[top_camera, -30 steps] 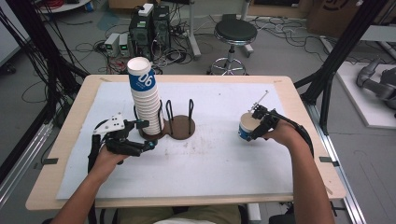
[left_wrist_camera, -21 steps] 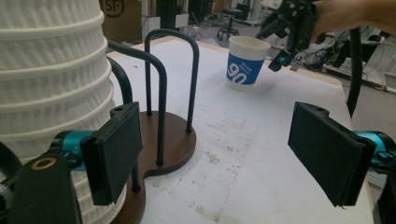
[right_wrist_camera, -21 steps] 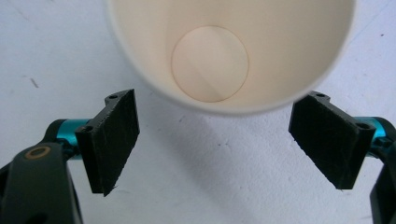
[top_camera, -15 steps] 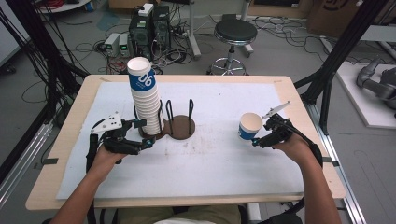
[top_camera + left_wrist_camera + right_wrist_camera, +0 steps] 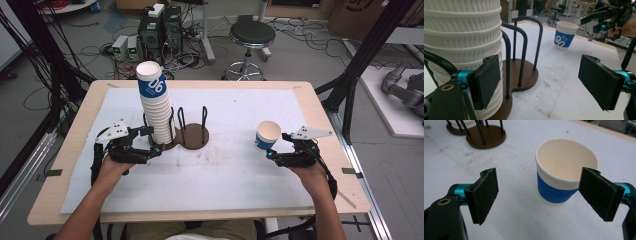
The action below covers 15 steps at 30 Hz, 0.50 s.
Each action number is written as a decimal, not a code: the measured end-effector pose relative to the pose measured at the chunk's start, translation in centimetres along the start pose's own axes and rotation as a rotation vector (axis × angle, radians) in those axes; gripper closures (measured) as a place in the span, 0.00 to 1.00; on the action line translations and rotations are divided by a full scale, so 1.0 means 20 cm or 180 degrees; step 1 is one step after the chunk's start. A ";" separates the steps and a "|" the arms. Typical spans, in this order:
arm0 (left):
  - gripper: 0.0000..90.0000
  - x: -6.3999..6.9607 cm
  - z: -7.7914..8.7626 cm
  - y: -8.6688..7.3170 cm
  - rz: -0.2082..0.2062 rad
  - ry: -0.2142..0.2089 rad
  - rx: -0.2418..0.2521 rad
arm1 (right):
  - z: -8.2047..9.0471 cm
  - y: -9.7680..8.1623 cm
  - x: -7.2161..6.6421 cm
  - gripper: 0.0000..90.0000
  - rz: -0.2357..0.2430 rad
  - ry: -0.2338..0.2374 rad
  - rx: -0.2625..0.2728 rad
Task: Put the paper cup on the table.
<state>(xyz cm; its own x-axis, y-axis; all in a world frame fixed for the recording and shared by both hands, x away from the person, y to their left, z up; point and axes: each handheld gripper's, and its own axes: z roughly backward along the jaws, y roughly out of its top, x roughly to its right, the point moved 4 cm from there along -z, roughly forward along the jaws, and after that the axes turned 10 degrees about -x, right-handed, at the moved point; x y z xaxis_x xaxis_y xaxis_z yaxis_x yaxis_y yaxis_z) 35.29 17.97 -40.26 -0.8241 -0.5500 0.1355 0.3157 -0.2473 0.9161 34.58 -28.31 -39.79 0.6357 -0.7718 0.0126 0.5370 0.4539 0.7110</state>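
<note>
Cup (image 5: 564, 180) upright before open right claw (image 5: 544, 195)

One loose cup (image 5: 267, 135), one cup stack (image 5: 156, 112), one holder (image 5: 192, 136).

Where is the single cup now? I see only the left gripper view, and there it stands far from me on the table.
Observer: In the right gripper view the single cup stands upright in front of the right gripper, whose jaws are open and apart from it.
Operator: Is anything inside this cup?
Observer: No, that view looks into it and the inside is bare.
Operator: How high is the stack beside my left jaw?
Observer: In the high view the stack of cups rises well above the wire posts of the holder, and its top cup has a blue band.
</note>
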 end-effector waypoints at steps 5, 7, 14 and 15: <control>0.20 -0.01 0.00 0.00 0.0019 0.0030 -0.0011 | 0.02 0.02 -0.05 0.18 0.0024 -0.0109 0.0276; 0.20 -0.01 0.00 -0.01 0.0025 0.0038 -0.0005 | 0.04 0.03 -0.06 0.18 0.0045 -0.0115 0.0398; 0.20 -0.01 0.01 0.00 0.0005 0.0064 0.0025 | 0.05 0.02 -0.10 0.18 0.0035 -0.0106 0.0477; 0.20 -0.01 0.02 0.00 -0.0001 0.0065 0.0032 | 0.06 0.02 -0.10 0.18 0.0015 -0.0088 0.0476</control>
<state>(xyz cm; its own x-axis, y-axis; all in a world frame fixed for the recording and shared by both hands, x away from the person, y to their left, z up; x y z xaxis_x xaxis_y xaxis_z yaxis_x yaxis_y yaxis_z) 35.22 18.30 -40.17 -0.8144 -0.5661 0.1275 0.3105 -0.2395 0.9199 32.84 -27.05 -38.77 0.6215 -0.7827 0.0341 0.4441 0.3878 0.8077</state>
